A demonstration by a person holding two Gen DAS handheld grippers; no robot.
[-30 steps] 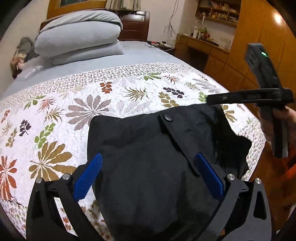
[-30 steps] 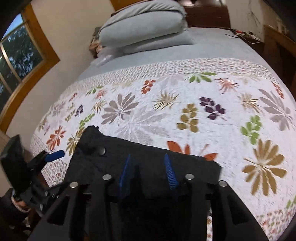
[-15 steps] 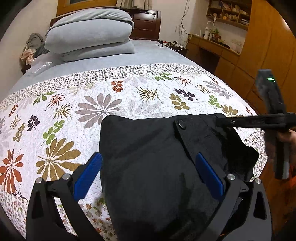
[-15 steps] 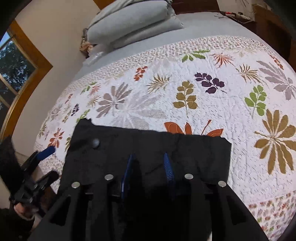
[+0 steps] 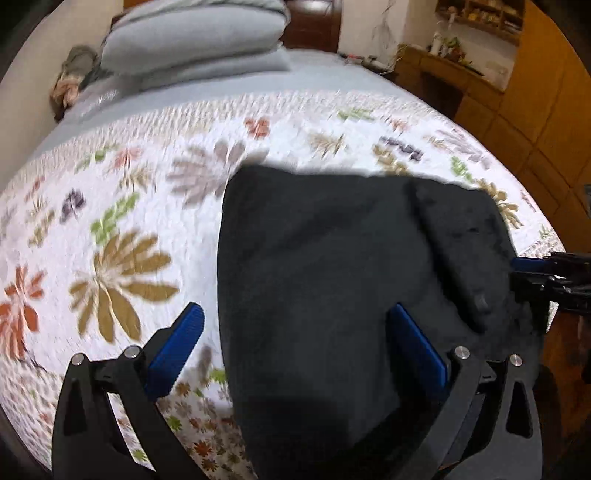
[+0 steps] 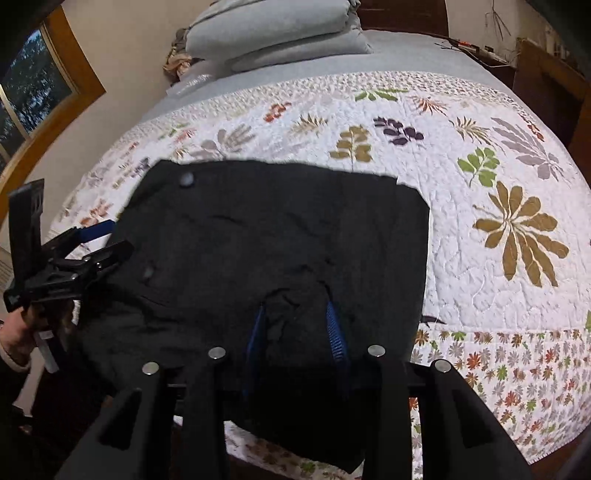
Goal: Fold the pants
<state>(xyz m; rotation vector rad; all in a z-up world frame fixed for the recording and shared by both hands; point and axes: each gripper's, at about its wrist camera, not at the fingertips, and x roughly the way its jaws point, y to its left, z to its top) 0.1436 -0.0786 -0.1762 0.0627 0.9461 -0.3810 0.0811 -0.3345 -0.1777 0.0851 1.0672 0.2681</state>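
Observation:
Black pants [image 5: 332, 280] lie folded on the floral quilt [image 5: 110, 229] near the foot of the bed, also in the right wrist view [image 6: 280, 236]. My left gripper [image 5: 295, 332] is open over the pants' near left edge; it shows at the left in the right wrist view [image 6: 107, 240]. My right gripper [image 6: 295, 325] has its blue fingers [image 6: 334, 328] pinched on a bunched part of the pants' near edge. It shows at the right edge of the left wrist view [image 5: 524, 269].
Grey pillows [image 6: 277, 33] are stacked at the head of the bed. A wooden desk and cupboards [image 5: 517, 92] stand to the right of the bed. A window [image 6: 29, 92] is on the left wall. The bed's foot edge [image 6: 480, 369] is close.
The pants have come down flatter onto the quilt. The right gripper has dropped lower, to the pants' right edge. Both cameras have shifted.

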